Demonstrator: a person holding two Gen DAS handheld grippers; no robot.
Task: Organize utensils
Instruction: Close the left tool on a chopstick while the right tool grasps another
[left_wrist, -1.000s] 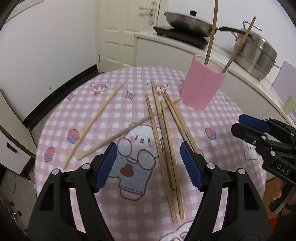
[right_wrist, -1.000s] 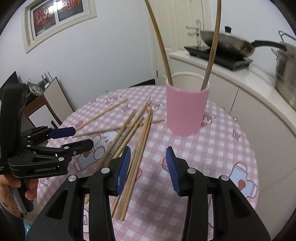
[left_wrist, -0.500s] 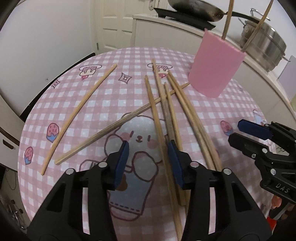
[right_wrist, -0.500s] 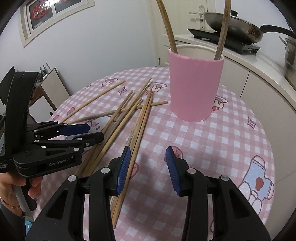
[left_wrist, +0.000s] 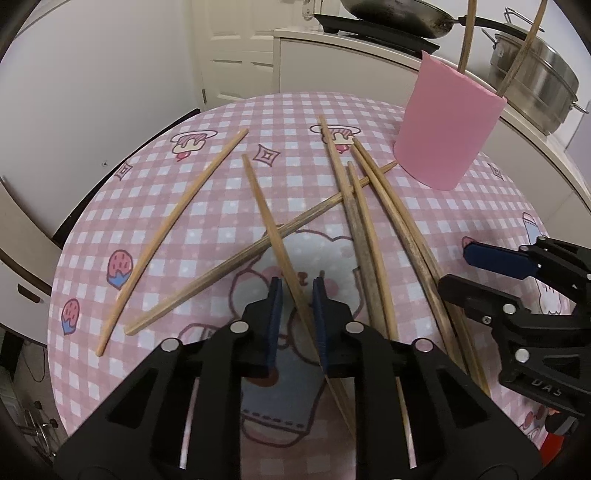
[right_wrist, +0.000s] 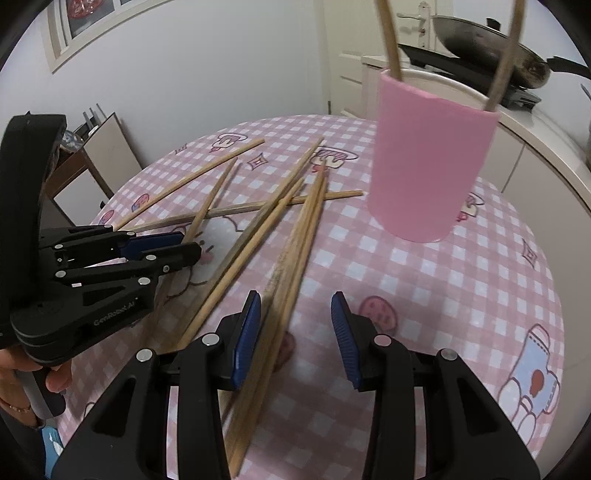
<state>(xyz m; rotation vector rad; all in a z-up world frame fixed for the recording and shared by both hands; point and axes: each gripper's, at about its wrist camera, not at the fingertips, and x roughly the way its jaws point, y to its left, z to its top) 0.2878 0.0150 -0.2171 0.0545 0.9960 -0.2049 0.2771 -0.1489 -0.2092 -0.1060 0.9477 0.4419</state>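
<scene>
1. Chopstick (left_wrist: 275, 236): one wooden chopstick is passing between the blue pads of the left gripper (left_wrist: 297, 286), which is narrowed to a small gap around it; whether the pads are actually pressing on the wood cannot be told.
2. This chopstick is lying on the surface (left_wrist: 207, 221), crossing over a second chopstick (left_wrist: 236, 258) that is running diagonally beneath it.
3. The right gripper (right_wrist: 295, 306) is standing wide, holding nothing, and is hovering low over the near ends of a bundle of chopsticks (right_wrist: 295, 243).
4. In the left wrist view, that bundle is appearing as four sticks (left_wrist: 373, 236) fanning toward the pink cup (left_wrist: 445, 129).
5. A lone chopstick (left_wrist: 173, 229) is lying well apart to the left of the others.
6. The pink cup is standing upright at the far side of the surface, with two chopsticks (right_wrist: 391, 44) leaning out of it.
7. The surface is wearing a pink checked cloth with cartoon prints.
8. Beyond it, a counter is carrying a dark pan (left_wrist: 391, 18) and a steel pot (left_wrist: 535, 92).
</scene>
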